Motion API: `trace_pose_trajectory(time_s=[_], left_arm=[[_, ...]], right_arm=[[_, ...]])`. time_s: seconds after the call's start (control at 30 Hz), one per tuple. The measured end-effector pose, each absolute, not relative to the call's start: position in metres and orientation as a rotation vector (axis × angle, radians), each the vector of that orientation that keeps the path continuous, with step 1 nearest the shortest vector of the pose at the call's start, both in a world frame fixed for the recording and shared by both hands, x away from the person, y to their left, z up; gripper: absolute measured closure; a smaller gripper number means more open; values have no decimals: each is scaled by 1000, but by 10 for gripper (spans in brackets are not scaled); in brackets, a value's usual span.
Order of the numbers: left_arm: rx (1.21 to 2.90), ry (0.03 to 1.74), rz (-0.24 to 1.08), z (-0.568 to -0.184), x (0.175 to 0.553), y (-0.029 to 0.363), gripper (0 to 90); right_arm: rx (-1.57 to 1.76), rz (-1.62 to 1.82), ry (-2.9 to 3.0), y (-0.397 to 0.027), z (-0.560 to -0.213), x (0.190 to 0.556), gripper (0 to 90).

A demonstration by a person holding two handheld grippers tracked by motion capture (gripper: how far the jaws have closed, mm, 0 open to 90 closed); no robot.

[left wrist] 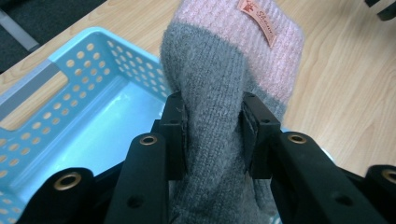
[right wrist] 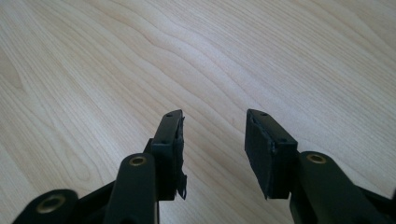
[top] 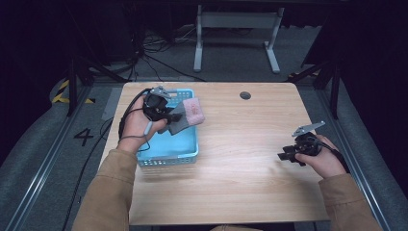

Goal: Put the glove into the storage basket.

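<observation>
Over the pale wood table [top: 231, 159], your left gripper [left wrist: 214, 135] pinches the grey-and-pink sock [left wrist: 224, 79] above the blue basket [top: 190, 155], so lower and release next, I judge, while your right gripper [right wrist: 214, 140] rests spread and empty.

The right gripper [right wrist: 214, 122] looked down along its two black jaws, which rose from the bottom edge and stood apart with nothing between them, bare wood showing through the gap. The pad [right wrist: 179, 154] on the jaw at the left of the view looked frayed and ragged along its inner edge, while the pad on the other jaw appeared as a flat, ribbed block with a cleaner face; brass-coloured rivets sat in the arms below both. Beneath them the table [right wrist: 140, 56] was pale wood with wavy grain lines running diagonally across the view.
</observation>
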State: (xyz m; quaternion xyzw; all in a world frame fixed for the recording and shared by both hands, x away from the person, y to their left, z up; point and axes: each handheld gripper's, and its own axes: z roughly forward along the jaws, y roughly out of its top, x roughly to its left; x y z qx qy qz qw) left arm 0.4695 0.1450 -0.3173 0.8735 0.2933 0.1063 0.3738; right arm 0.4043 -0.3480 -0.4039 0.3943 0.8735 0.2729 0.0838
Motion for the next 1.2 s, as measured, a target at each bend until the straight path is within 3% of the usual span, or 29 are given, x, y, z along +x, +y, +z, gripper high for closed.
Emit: trace_pose_trajectory(time_s=[1.2], left_arm=[[2371,840,197,-386,521,167,663]], right_arm=[[1265,774,2577,-361,-416,391,575]])
